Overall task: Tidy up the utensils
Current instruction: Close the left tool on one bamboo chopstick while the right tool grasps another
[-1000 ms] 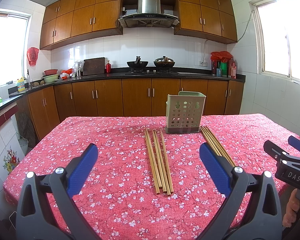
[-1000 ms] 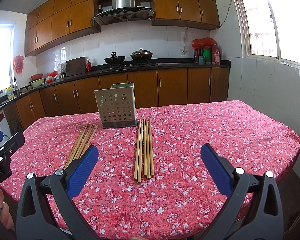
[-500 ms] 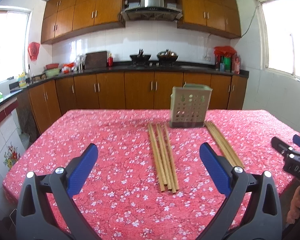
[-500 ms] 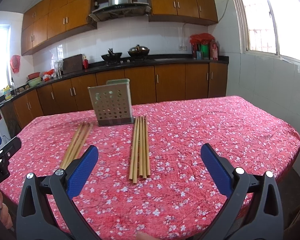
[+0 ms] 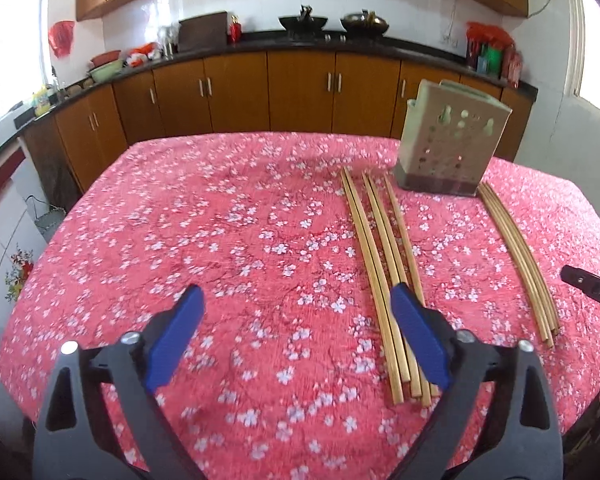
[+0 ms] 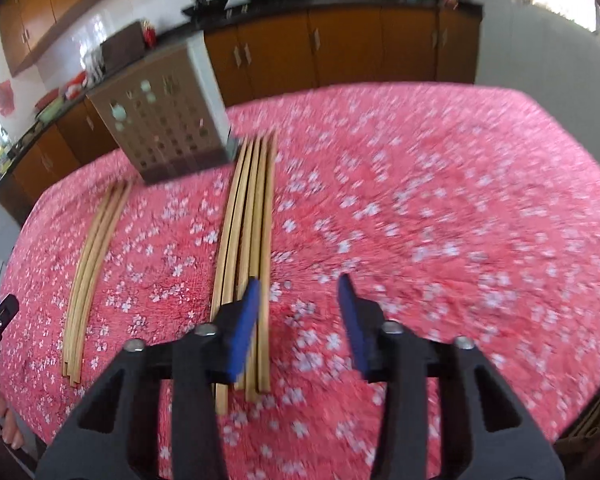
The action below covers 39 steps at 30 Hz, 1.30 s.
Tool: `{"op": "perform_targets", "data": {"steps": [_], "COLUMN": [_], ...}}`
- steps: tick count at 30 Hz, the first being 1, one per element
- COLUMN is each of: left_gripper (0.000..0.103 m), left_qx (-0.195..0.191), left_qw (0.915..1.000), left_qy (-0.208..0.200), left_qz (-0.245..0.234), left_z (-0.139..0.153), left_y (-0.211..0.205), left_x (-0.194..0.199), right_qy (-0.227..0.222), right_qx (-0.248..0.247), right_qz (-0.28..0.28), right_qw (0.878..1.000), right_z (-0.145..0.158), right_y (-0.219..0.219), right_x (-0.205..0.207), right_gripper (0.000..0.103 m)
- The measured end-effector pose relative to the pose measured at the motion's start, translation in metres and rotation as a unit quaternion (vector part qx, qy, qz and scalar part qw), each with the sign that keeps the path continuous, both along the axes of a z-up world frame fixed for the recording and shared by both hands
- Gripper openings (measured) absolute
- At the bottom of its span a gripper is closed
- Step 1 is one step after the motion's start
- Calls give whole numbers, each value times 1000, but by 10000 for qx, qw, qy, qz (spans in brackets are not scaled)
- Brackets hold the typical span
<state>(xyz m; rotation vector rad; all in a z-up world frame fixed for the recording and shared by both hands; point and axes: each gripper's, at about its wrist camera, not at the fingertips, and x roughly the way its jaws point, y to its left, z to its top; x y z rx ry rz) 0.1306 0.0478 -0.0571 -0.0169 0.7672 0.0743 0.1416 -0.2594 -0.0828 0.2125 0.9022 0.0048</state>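
Observation:
Two bundles of bamboo chopsticks lie on the red floral tablecloth. The left bundle runs beside my left gripper, which is open and empty, its right finger over the bundle's near part. The right bundle lies under the left finger of my right gripper, which is open and empty, its jaws closer together than before. A perforated grey-green utensil holder stands upright at the bundles' far ends.
The table has its left edge and near edge close. Wooden cabinets and a dark counter with pots run behind it. The other gripper's tip shows at the right edge of the left wrist view.
Both grippers have dropped and tilted down toward the table and moved in over the chopstick bundles. The right gripper's jaws have narrowed. The right view is blurred by motion.

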Motion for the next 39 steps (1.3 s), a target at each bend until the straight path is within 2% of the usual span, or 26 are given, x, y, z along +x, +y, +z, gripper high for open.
{"op": "perform_targets", "data": {"steps": [2,6,10,11,17,20,32,34,39], "left_gripper": [78,74,62,59,31,24,14,10,8], "left_qx": [-21,-69,-215,-281,-550,-542,-94,-75,-144], "left_qw": [9999,9992,9980,9973,9925,9908,9908,9910,9934], "left_qy": [101,249,382,428,709,835,1014,1012,958], "left_qz": [-101,-304,-466,-519,-826,-912,-891,-877,-620], "left_z": [-3,-9,-15,-17,-24,-27,-40,-40,-42], "left_y": [-3,-9,-11,-12,-21,-26,-30,-29,-9], "left_x": [7,18,26,28,39,45,52,53,70], "right_qy": [150,322,282,275,212,180,143,88,20], "right_qx": [135,135,-264,-386,-377,-461,-610,-650,-561], "right_qz": [75,229,309,287,-67,-42,0,48,31], "right_qw": [9998,9991,9988,9985,9990,9988,9980,9978,9984], "right_z": [-7,-15,-13,-14,-12,-10,-11,-12,-12], "right_y": [3,9,18,18,1,5,8,10,2], "right_x": [7,13,13,15,17,14,11,8,13], "right_gripper": [31,25,16,9,8,8,8,8,8]}}
